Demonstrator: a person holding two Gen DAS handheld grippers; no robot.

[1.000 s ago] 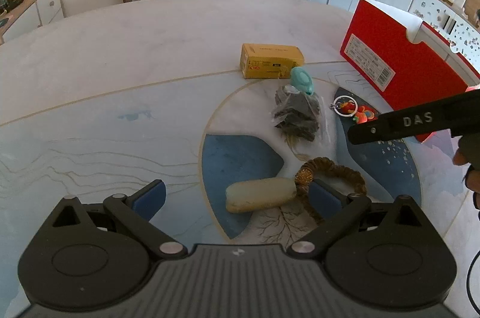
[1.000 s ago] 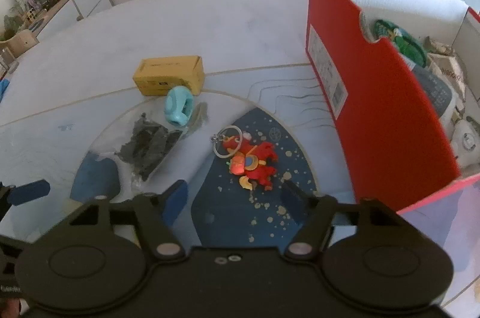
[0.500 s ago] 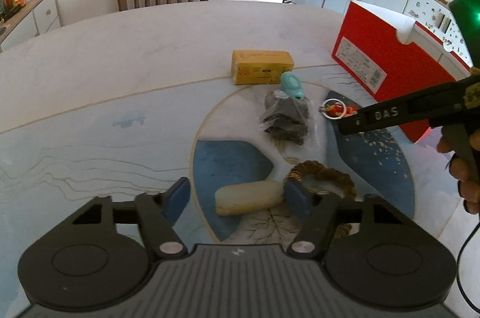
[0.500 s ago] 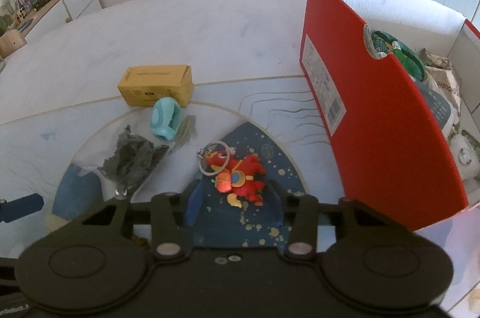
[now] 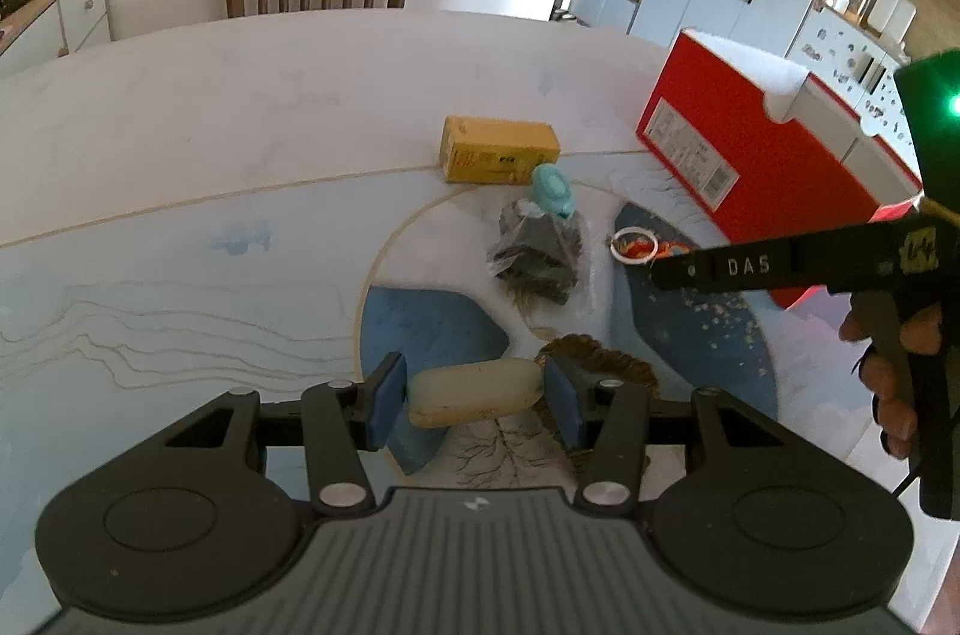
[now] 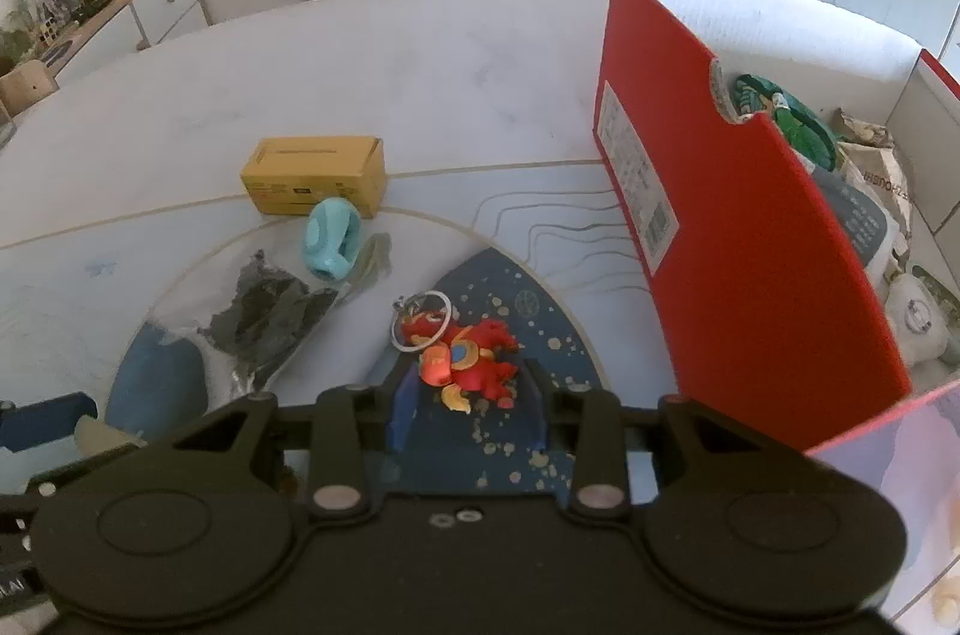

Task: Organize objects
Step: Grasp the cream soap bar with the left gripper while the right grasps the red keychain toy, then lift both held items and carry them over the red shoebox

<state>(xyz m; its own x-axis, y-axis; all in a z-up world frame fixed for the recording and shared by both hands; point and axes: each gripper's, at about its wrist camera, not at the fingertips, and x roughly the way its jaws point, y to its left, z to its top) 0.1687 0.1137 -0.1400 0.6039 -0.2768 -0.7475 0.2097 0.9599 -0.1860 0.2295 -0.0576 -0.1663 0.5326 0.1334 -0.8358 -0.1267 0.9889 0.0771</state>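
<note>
Notably, smooth oblong cream bar (image 5: 474, 391) beside braided ring (image 5: 600, 365).

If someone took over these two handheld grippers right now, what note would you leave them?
Left gripper: jaws closing around the pale oblong soap-like bar on the table.
Right gripper: jaws closing around the red dragon keyring.
Still out: yellow cardboard box, teal plastic ring-shaped toy, clear bag of dark bits, brown woven ring.
Done: the open red shoebox already holds several items.
Left: lift both, box them, then the rest.
</note>
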